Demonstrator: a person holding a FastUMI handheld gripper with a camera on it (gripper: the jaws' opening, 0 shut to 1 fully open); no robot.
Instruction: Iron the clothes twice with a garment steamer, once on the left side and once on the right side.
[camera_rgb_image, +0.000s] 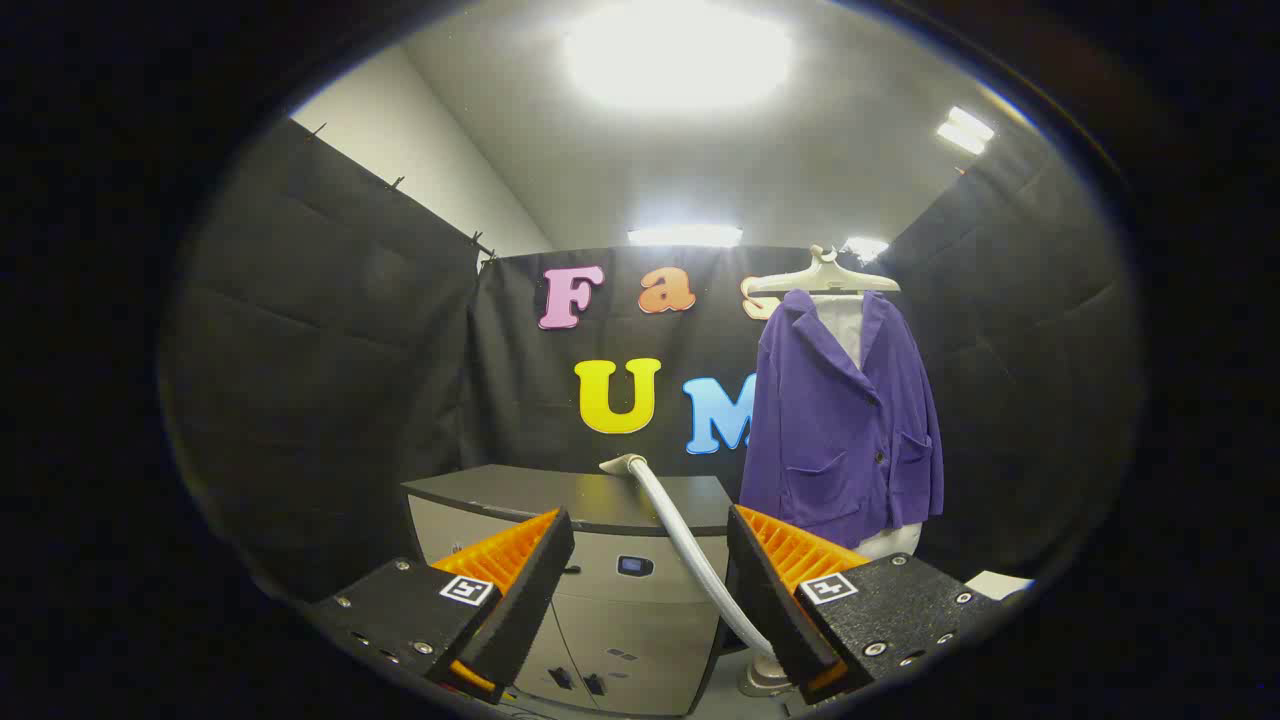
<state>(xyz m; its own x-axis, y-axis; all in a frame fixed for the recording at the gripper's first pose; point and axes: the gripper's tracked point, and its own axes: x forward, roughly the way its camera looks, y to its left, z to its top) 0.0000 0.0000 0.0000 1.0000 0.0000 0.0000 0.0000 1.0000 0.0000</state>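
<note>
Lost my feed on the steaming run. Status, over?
Gripper open, holding nothing. Steamer hose runs between the fingers, untouched. Purple jacket hangs on hanger beyond the right finger. Cabinet sits just ahead.

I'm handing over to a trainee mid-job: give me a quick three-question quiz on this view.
1. True or false: the tongs are open, holding nothing.
2. Which garment hangs on the hanger? A) purple jacket B) red scarf C) green trousers
3. The steamer hose rises past the front of which thing?

Key: 1 true. 2 A. 3 The grey cabinet, ending over its dark top.
</note>
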